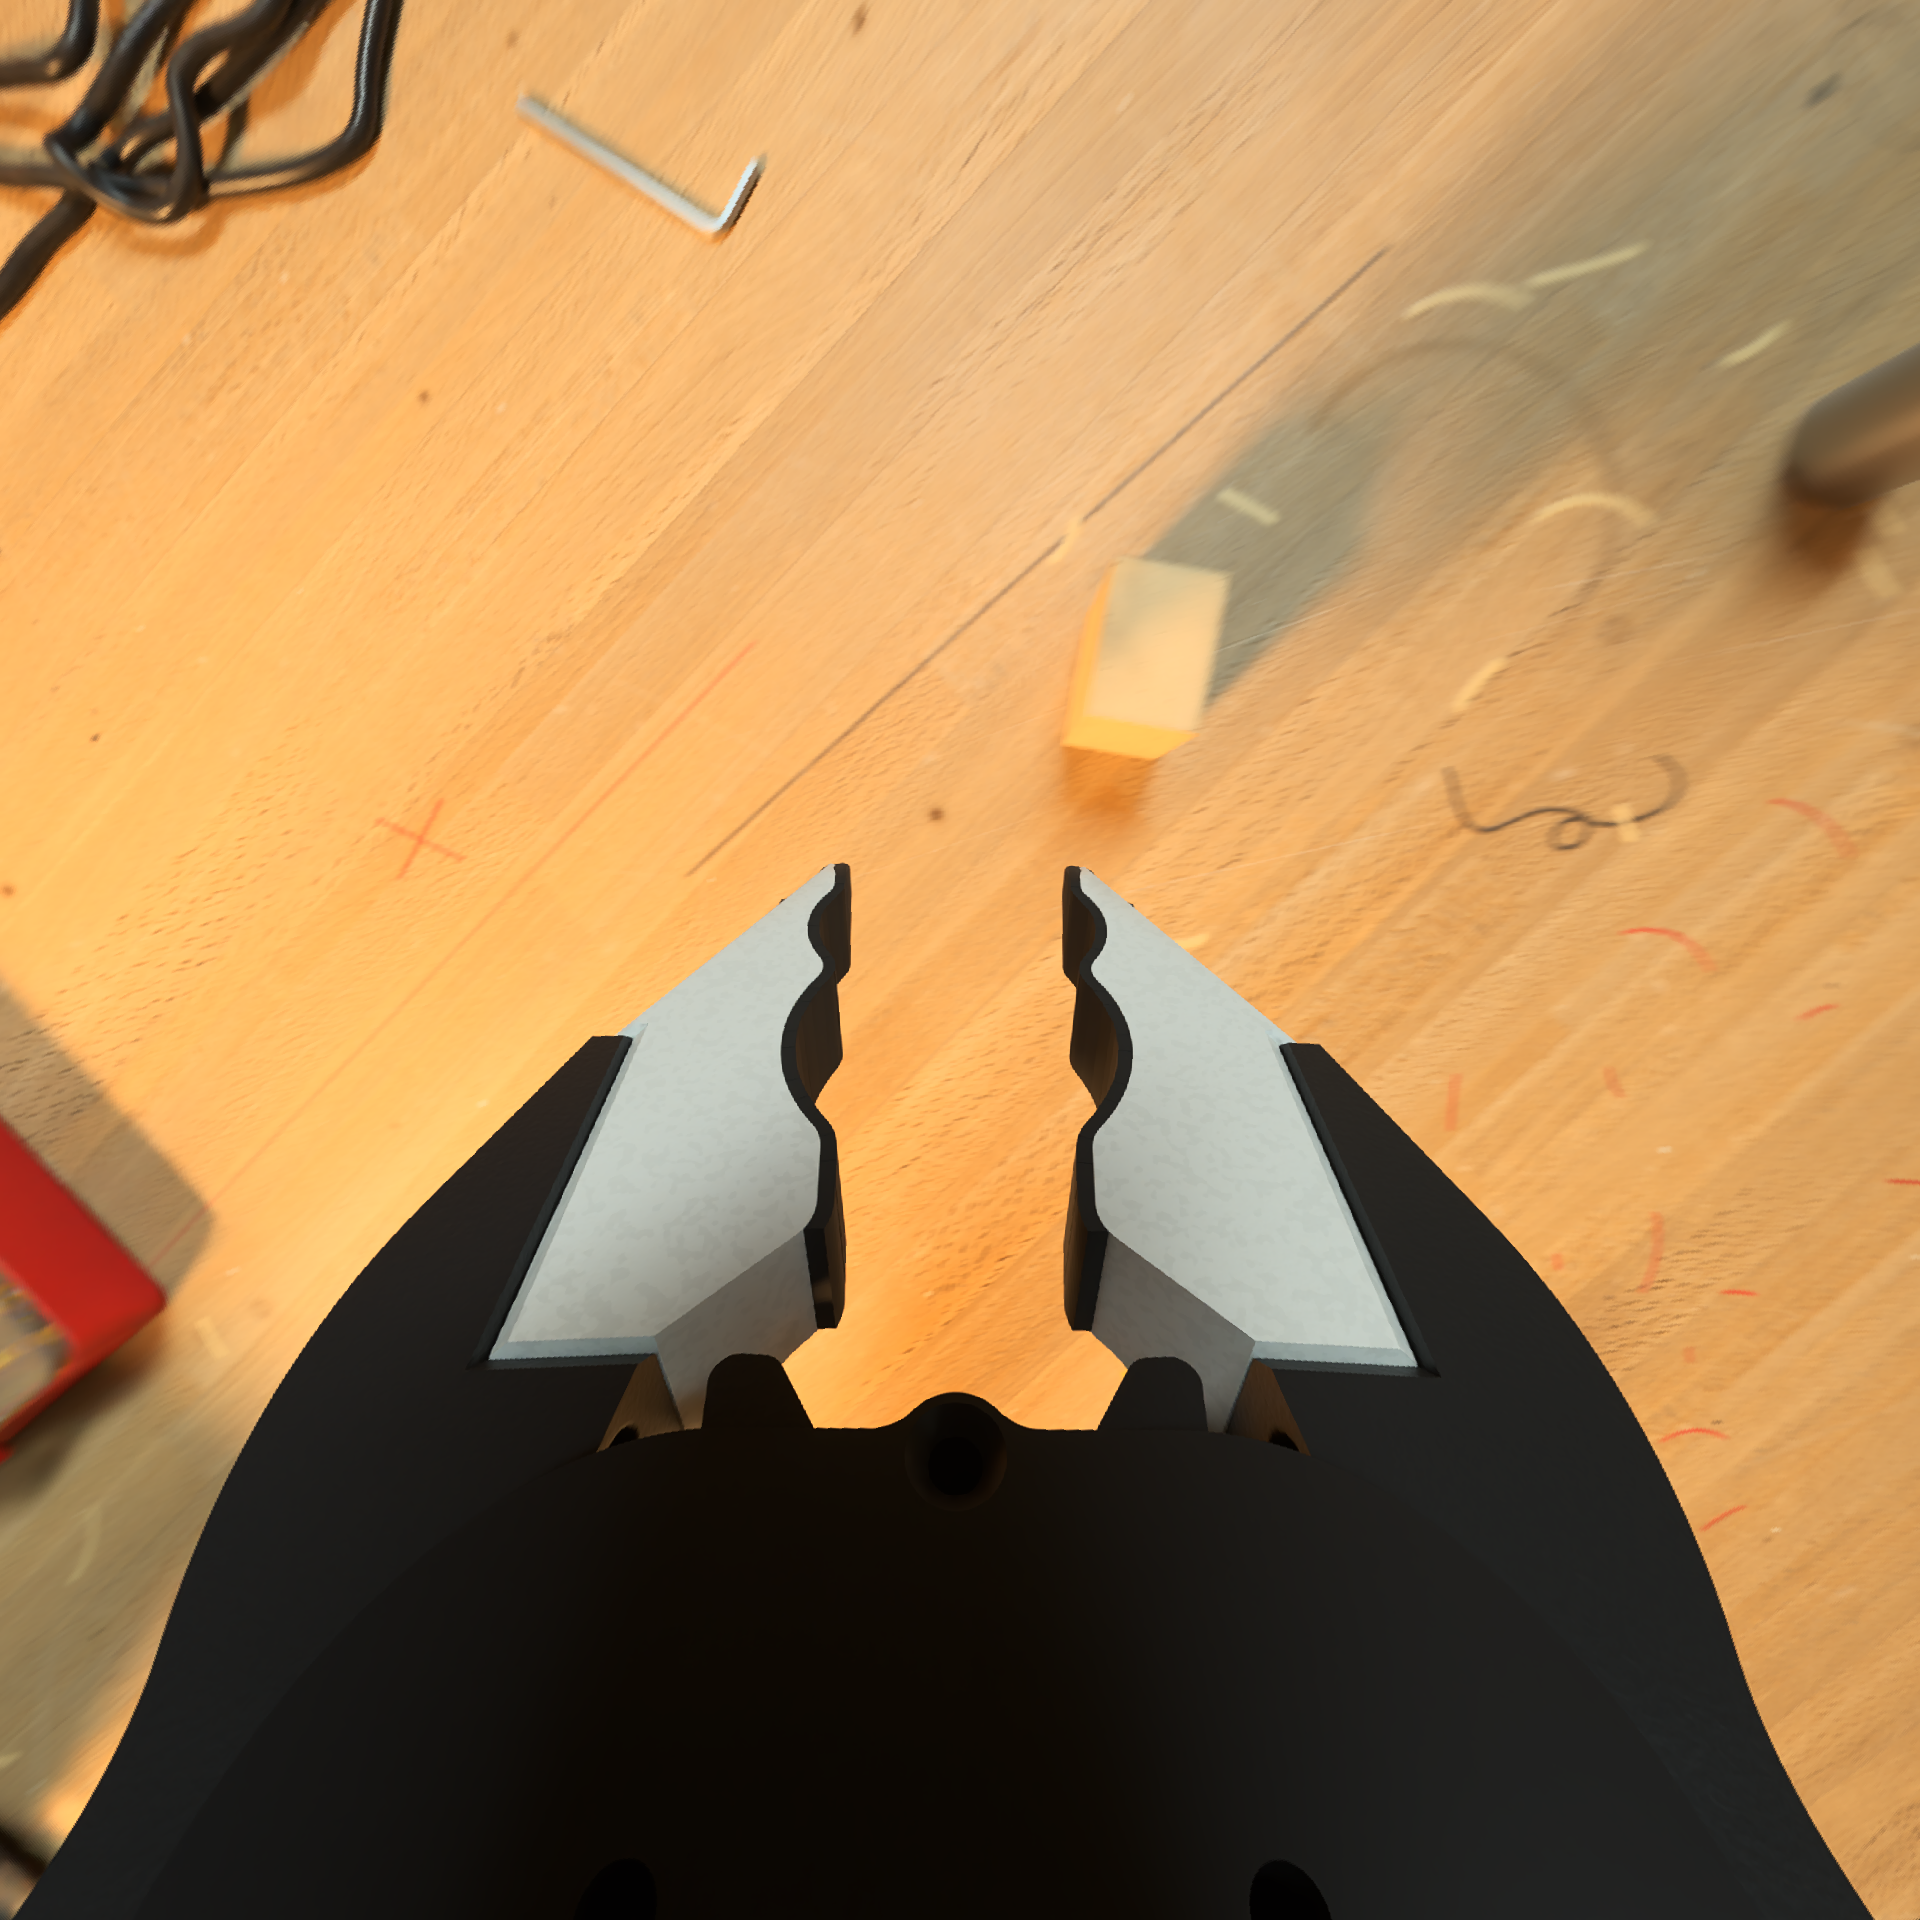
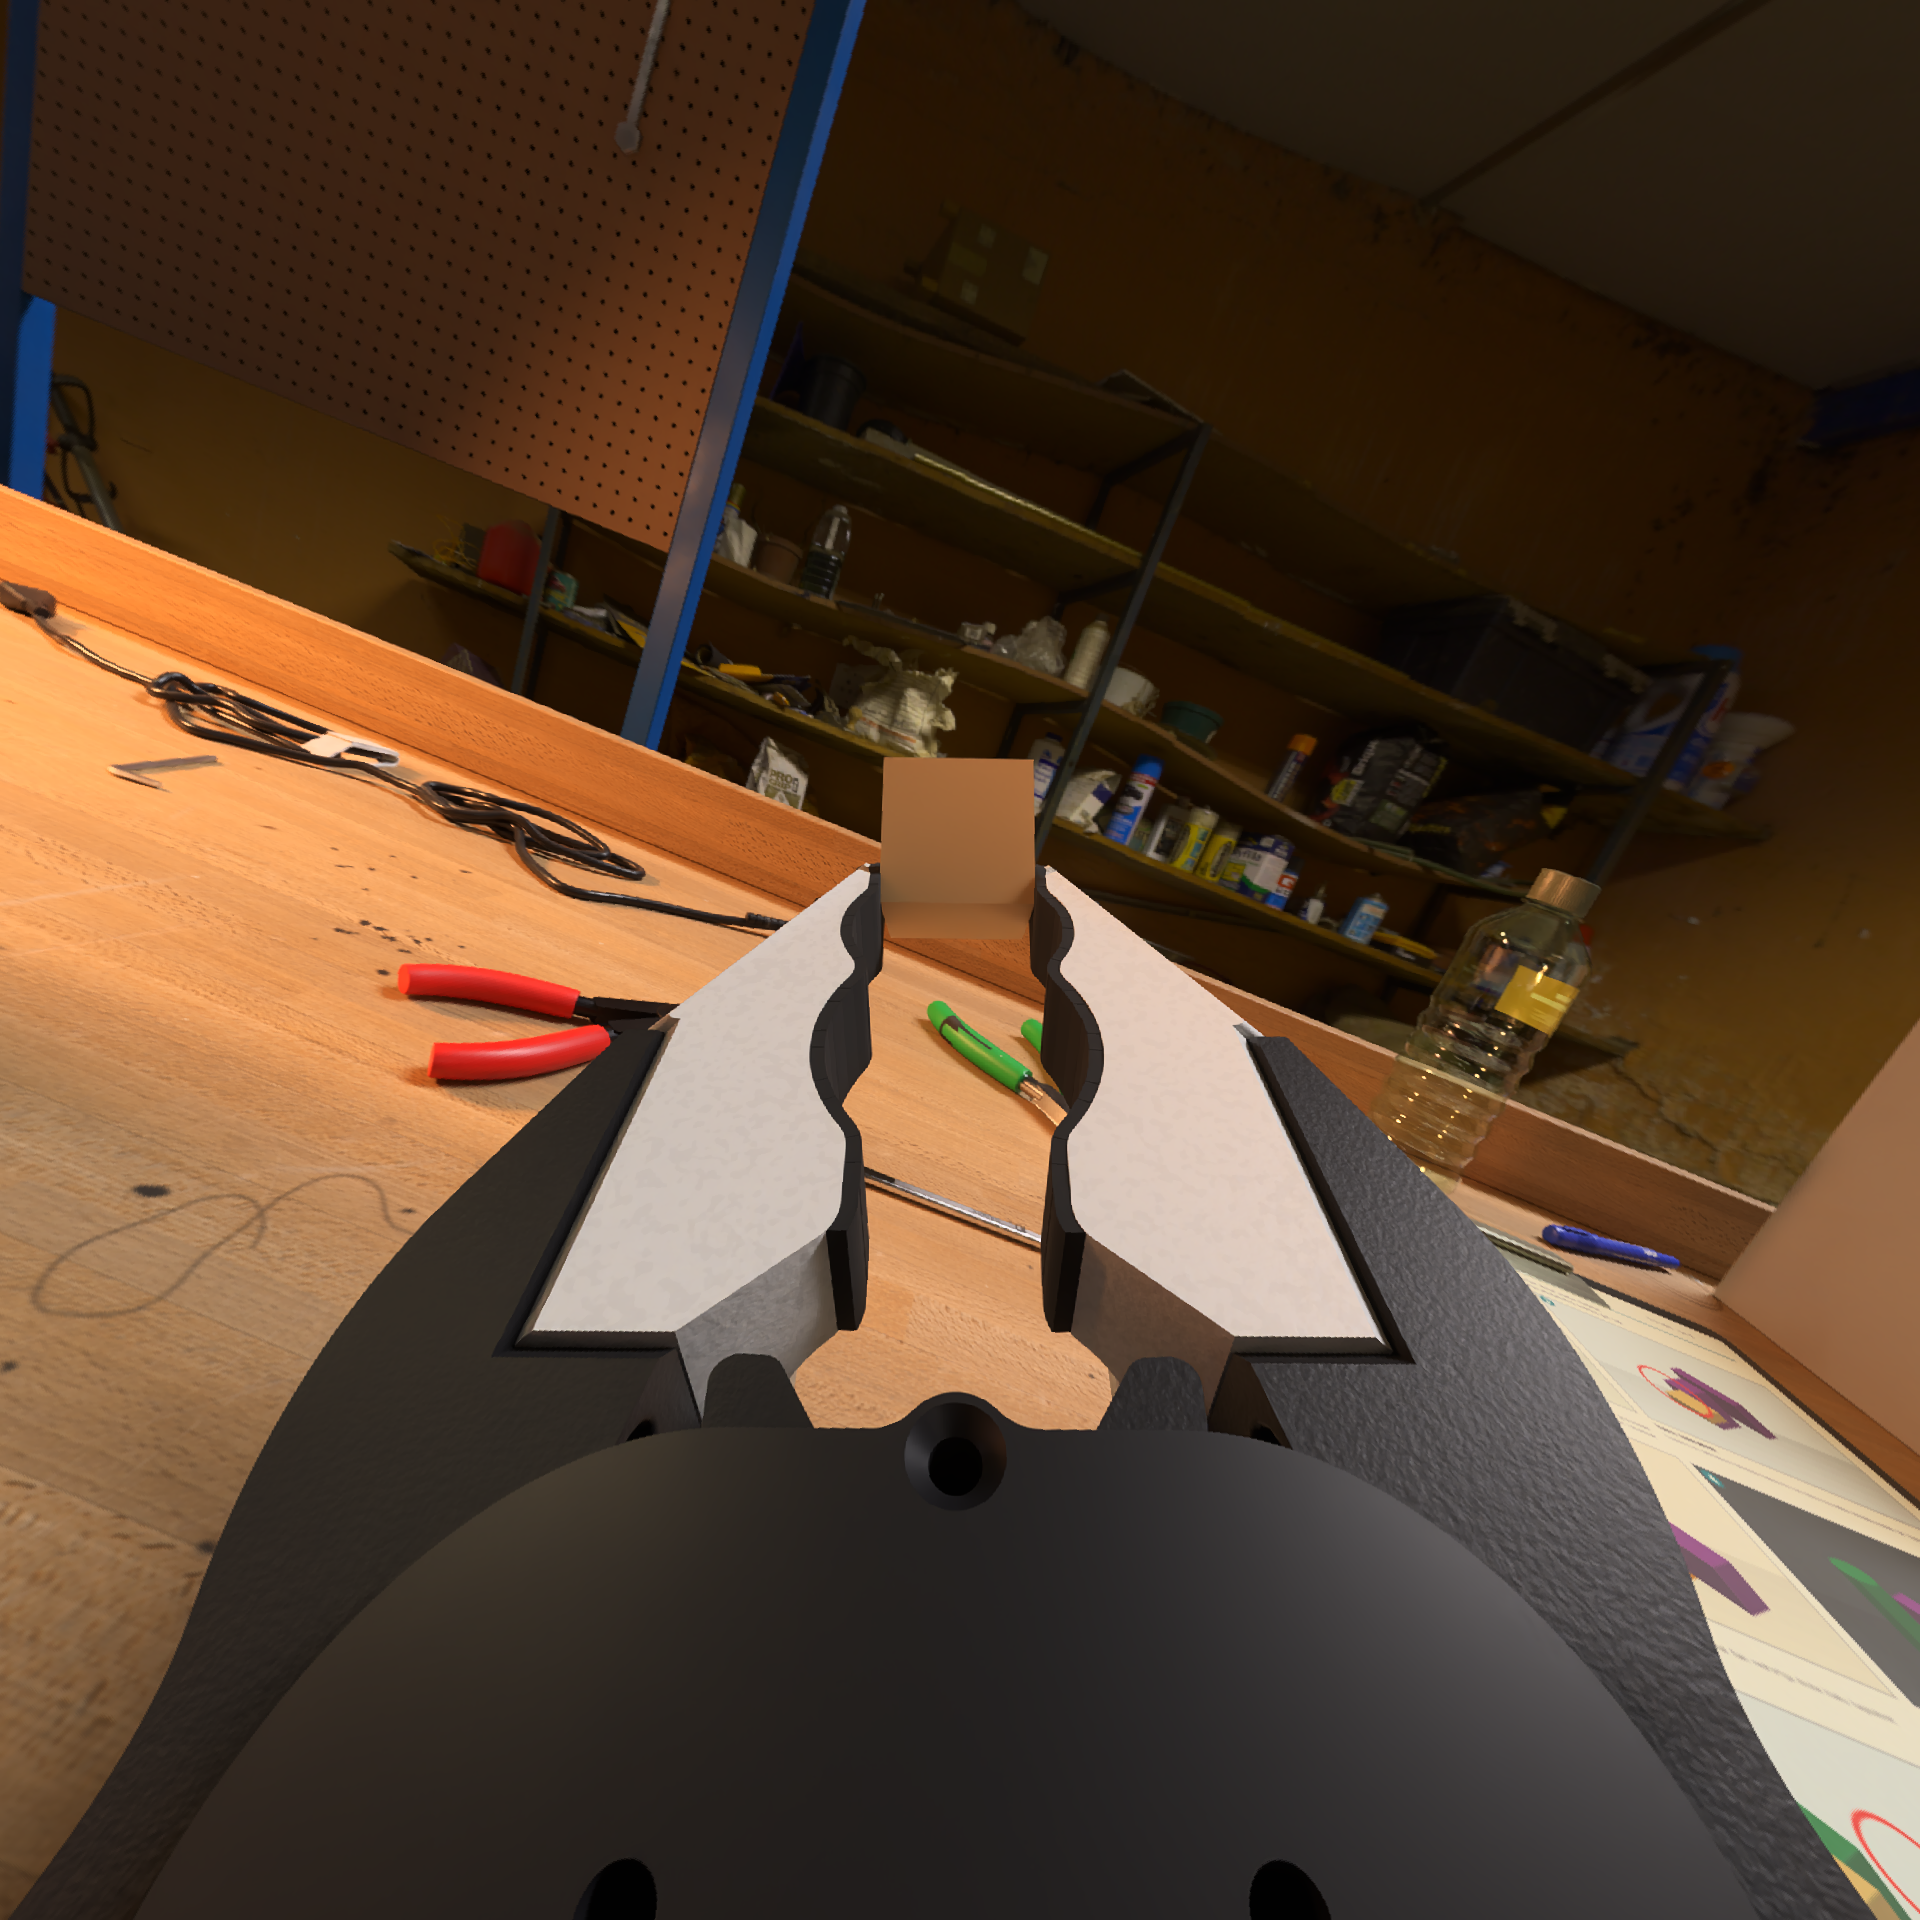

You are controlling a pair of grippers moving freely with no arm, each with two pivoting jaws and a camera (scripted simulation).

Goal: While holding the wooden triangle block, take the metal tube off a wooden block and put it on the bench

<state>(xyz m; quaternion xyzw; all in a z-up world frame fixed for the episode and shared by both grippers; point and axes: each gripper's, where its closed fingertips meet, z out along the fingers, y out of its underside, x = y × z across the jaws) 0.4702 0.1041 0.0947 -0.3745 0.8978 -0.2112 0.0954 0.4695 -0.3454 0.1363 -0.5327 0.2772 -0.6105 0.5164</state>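
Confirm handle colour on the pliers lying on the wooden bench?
Red. The metal pliers' two curved handles show best in the right wrist view, left of the right gripper.

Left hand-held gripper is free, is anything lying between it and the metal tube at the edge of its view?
Nothing visible blocks it. The left hand-held gripper is open and empty above the bench. The metal tube shows only at the right edge; the small wooden block lies left of that line, and only flat shavings lie between.

Red-handled pliers (image 2: 509, 1021), a black cable (image 2: 416, 784), a plastic bottle (image 2: 1486, 1023) and an Allen key (image 1: 652, 166) lie about.
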